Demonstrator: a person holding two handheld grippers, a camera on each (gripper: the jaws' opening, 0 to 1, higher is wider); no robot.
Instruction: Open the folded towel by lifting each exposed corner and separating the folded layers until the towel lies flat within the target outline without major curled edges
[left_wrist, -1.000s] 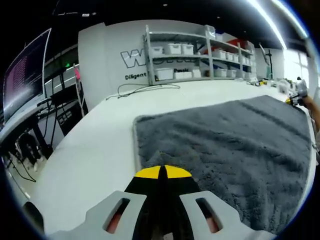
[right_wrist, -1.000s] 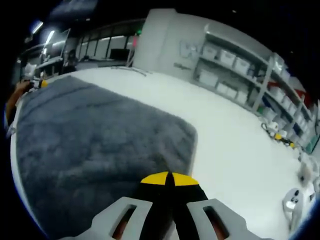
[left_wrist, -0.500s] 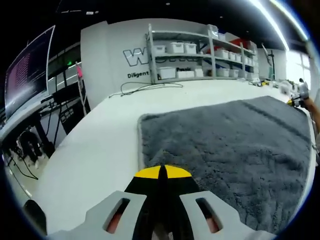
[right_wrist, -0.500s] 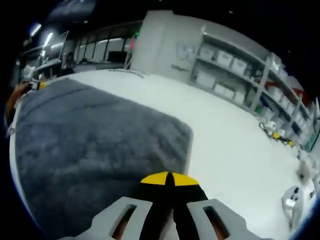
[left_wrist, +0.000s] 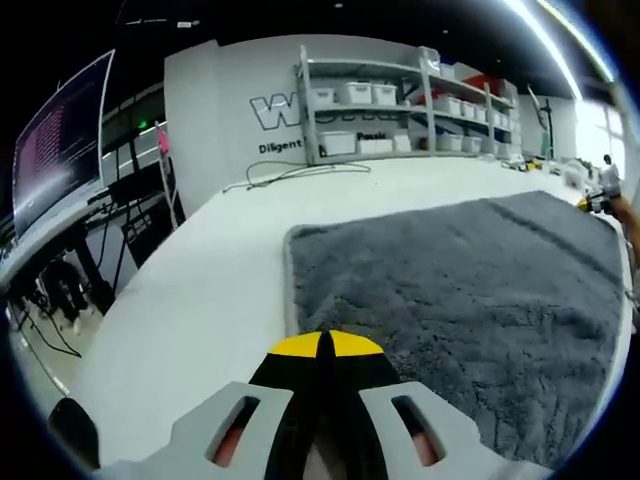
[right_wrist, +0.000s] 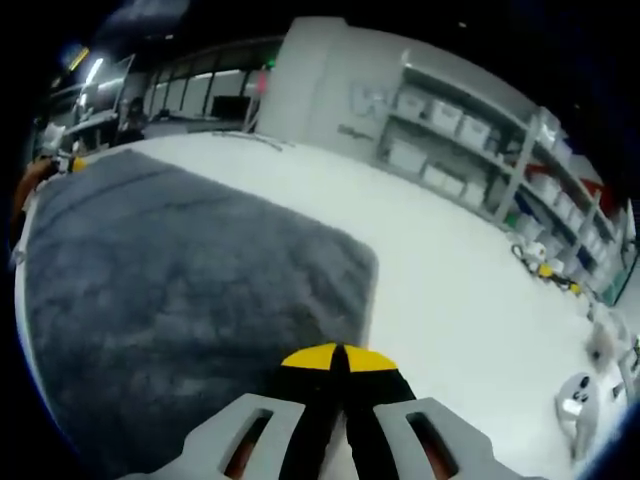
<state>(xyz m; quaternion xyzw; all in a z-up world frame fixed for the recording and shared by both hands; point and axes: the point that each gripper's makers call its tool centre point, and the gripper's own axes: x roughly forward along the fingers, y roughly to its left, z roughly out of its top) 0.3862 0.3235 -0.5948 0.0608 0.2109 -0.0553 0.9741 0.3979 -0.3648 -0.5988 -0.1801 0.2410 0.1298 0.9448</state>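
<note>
Your table (left_wrist: 200, 300) is white and broad, and it runs back to a white wall with lettering and a rack of shelves (left_wrist: 400, 110) loaded with white bins. In the right gripper view the same table (right_wrist: 470, 300) stretches off toward the shelves (right_wrist: 470, 140) on that side.

The towel (left_wrist: 460, 290) is grey and shaggy, and it lies spread out across the table with its near left corner just ahead of your left tool. In the right gripper view the towel (right_wrist: 190, 280) covers the left part of the tabletop, and its right edge ends just ahead of your right tool.

To the far left of the left gripper view you have a dark monitor (left_wrist: 60, 150) with lines of text, and cables (left_wrist: 300, 172) trail over the back of the table.

Your left gripper (left_wrist: 322, 343) has its yellow-tipped jaws pressed together at the towel's near edge; you cannot tell from here whether fabric is pinched between them. Your right gripper (right_wrist: 340, 356) is likewise closed tip to tip at the towel's edge, with any grip on cloth unclear.
</note>
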